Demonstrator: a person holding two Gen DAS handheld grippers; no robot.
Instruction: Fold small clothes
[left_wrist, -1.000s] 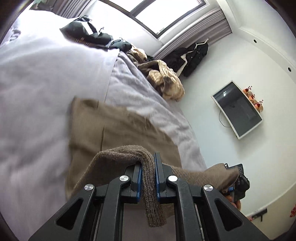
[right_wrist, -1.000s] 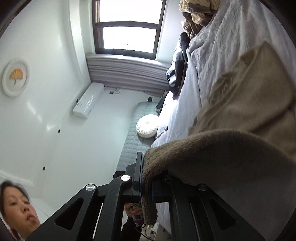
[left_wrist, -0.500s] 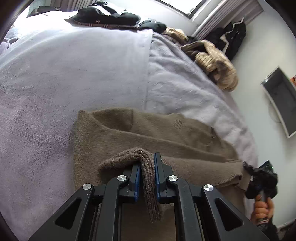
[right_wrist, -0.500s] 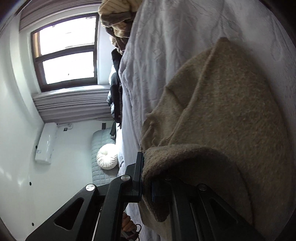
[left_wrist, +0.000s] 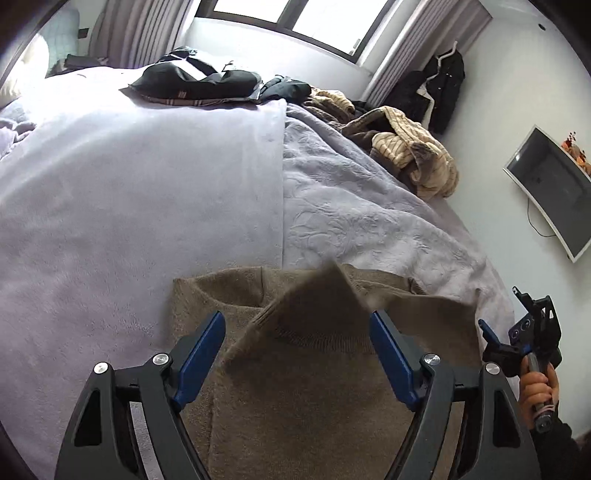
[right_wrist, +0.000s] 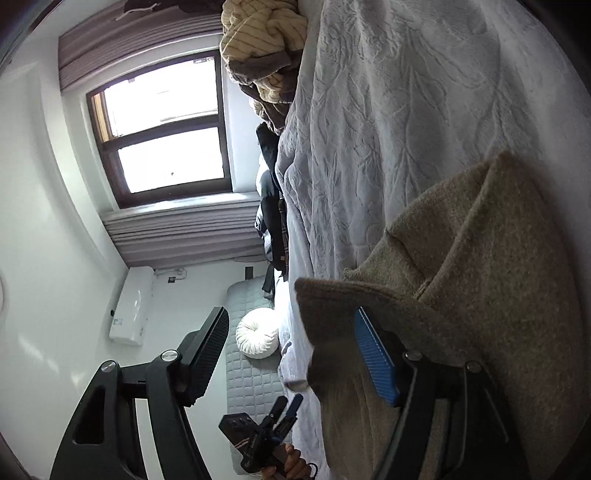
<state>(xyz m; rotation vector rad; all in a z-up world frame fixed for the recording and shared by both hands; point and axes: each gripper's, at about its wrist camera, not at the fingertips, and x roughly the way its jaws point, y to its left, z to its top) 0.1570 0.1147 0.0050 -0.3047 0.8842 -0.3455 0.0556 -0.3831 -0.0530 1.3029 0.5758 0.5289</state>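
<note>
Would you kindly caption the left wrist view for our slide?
Left gripper, jaws just opened, releases the folded brown sweater onto the lavender blanket.

One brown sweater (left_wrist: 317, 369), two grippers (both gaping), one wall screen (left_wrist: 546, 192), one round cushion (right_wrist: 257, 333)

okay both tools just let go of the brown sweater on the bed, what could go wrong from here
The brown sweater has a flap standing up blurred between the left tool's just-opened jaws; it may land crooked. In the right wrist view the hem still drapes over the right tool's blue pad, so pulling back could drag the fold open.
</note>
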